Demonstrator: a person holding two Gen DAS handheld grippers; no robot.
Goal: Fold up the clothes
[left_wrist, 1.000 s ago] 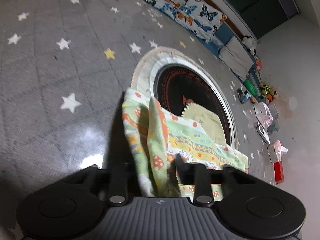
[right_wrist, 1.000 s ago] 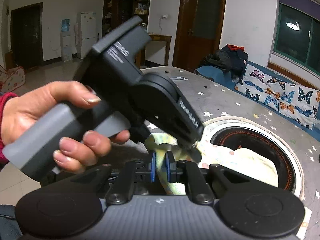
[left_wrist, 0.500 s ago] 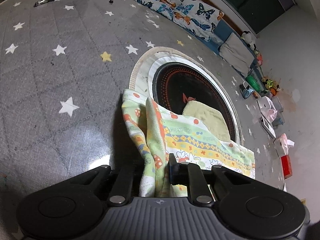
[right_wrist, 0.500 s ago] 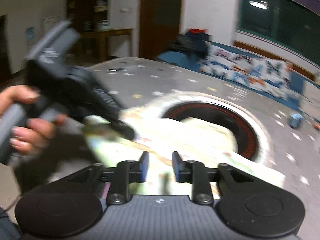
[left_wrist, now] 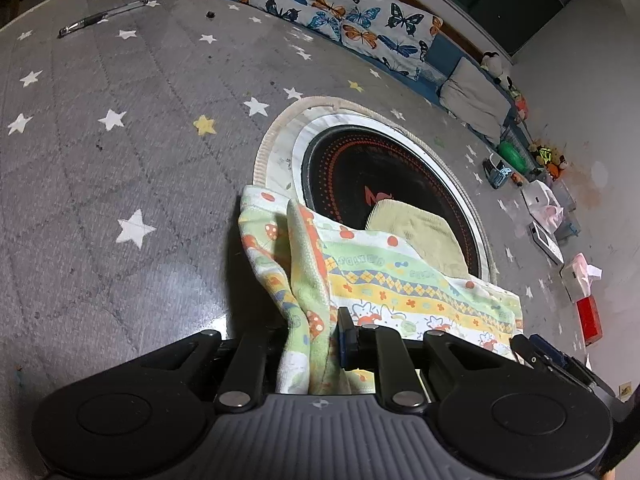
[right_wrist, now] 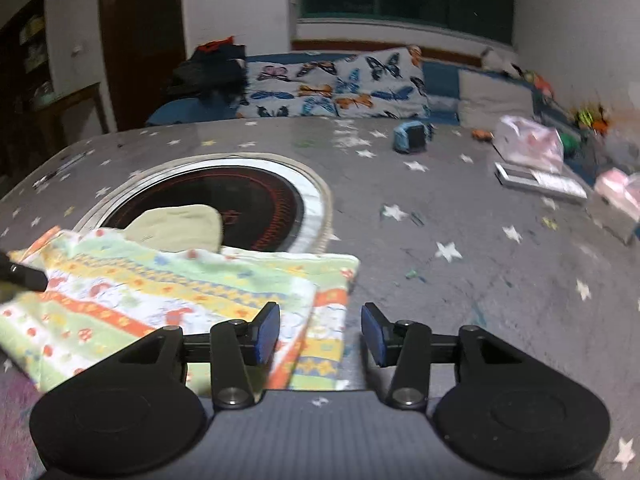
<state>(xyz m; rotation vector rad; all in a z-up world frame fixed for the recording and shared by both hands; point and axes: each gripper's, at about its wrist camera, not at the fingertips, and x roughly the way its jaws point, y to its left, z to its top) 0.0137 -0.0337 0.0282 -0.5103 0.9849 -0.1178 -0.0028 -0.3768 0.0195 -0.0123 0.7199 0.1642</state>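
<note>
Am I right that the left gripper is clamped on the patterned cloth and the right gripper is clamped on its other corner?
Not quite. The left gripper is clamped on the patterned cloth, but the right gripper is open, as the right wrist view shows.

Our left gripper (left_wrist: 316,336) is matte black plastic: two angular linkage arms, each pinned by a silver round-headed screw, running back to a ribbed grey housing with a small cross-in-circle mark at its centre. Two broad black discs — smooth, with a faint inner ring — flank that housing. One blue pad shows on the inner face of its right finger.

Our right gripper (right_wrist: 320,332) is built the same — black linkages, silver screws, ribbed grey body with the same little mark, two black discs. Its fingertips (right_wrist: 267,332) carry blue pads on their inner faces, slightly rounded at the ends.
</note>
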